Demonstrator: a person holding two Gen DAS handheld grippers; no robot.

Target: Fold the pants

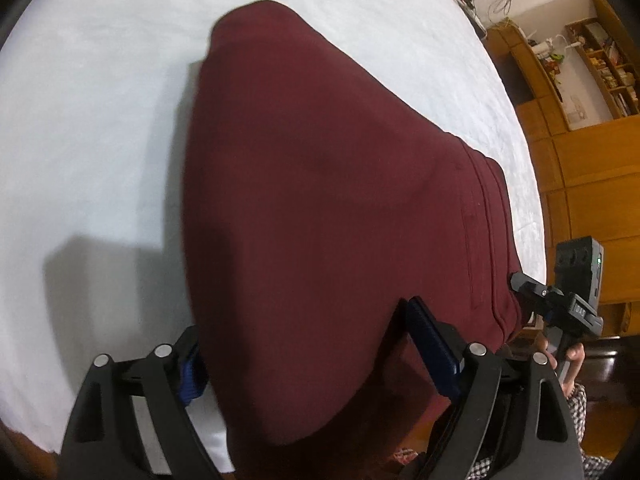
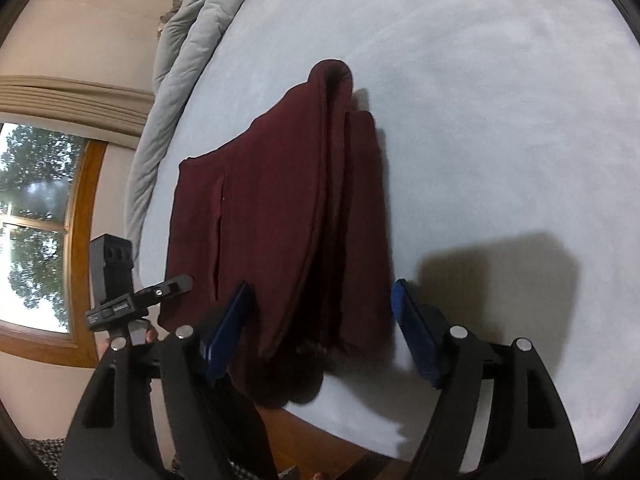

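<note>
The folded pants (image 2: 280,216) are being straddled by the right gripper (image 2: 320,320) and left gripper (image 1: 304,344), jaws spread, at six o'clock on the bed (image 2: 500,100).

In the right wrist view, bare white bedsheet (image 2: 500,120) lies open from twelve to three o'clock. The folded maroon pants (image 2: 288,200) block the centre, with a grey comforter (image 2: 192,40) bunched at eleven o'clock.

Bedroom around you
White bed (image 1: 100,120), grey quilt (image 2: 188,28), wooden shelves (image 1: 600,64), and a daylit wood-framed window (image 2: 36,220).
</note>
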